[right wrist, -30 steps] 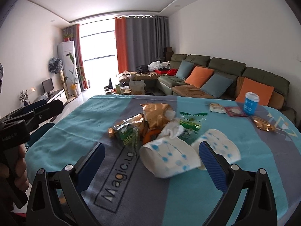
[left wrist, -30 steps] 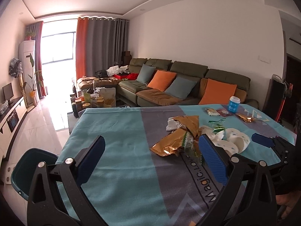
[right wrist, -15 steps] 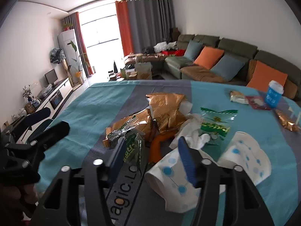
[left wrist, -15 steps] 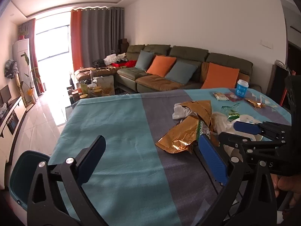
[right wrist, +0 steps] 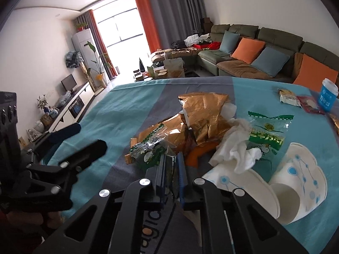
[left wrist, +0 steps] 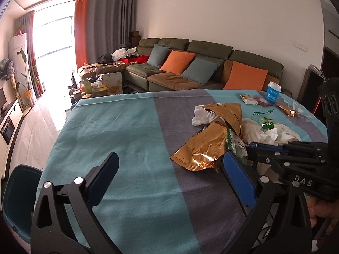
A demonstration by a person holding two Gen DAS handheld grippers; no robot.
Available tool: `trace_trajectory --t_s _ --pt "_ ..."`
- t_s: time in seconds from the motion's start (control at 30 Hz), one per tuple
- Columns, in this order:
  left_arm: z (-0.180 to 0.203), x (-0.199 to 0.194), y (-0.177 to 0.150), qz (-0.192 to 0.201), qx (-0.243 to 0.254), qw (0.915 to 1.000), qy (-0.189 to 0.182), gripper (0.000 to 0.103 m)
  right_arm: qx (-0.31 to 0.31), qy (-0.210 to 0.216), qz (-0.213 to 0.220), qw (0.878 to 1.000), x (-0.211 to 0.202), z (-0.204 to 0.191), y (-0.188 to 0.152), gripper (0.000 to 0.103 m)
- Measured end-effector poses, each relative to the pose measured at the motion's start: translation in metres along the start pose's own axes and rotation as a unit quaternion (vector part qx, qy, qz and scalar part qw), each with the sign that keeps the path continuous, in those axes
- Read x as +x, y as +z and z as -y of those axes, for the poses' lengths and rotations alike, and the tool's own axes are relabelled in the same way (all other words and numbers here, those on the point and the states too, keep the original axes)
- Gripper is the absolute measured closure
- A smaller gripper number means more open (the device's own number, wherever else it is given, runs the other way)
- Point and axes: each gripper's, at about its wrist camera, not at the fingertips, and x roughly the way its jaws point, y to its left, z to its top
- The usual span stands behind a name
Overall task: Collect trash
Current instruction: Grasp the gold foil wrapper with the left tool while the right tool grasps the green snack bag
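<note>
A pile of trash lies on the table: gold foil wrappers (left wrist: 203, 146) (right wrist: 203, 114), a green-printed clear wrapper (right wrist: 148, 152), white tissue (right wrist: 237, 150), another green wrapper (right wrist: 267, 133) and crushed white paper cups (right wrist: 296, 182). My right gripper (right wrist: 170, 169) is shut on the green-printed clear wrapper at the pile's near edge; it also shows in the left wrist view (left wrist: 254, 146). My left gripper (left wrist: 169, 175) is open and empty above the cloth, left of the pile.
A blue paper cup (left wrist: 273, 92), snack packets (left wrist: 249, 99) and a gold wrapper (left wrist: 288, 111) lie at the far right of the table (left wrist: 116, 131). A teal bin (left wrist: 19, 199) stands on the floor at the left. A sofa (left wrist: 201, 67) is behind.
My right gripper came down onto the pile's near edge and closed from wide open onto the green-printed wrapper. My left gripper drifted closer to the pile, still open.
</note>
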Motion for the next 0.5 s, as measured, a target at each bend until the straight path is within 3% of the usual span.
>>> trace_trajectory --t_s 0.3,0.4,0.5 --pt "0.029 0.019 0.0 -0.04 0.051 0.9976 -0.022 0.015 0.036 -0.01 0.052 0.998 -0.029 0.022 0.016 0.097" --pt "0.034 0.033 -0.001 -0.074 0.059 0.9952 -0.027 0.025 0.045 -0.01 0.057 0.997 -0.033 0.029 0.018 0.097" --pt "0.035 0.046 -0.001 -0.105 0.056 0.9922 -0.037 0.045 0.049 -0.008 0.056 0.997 -0.033 0.032 0.017 0.097"
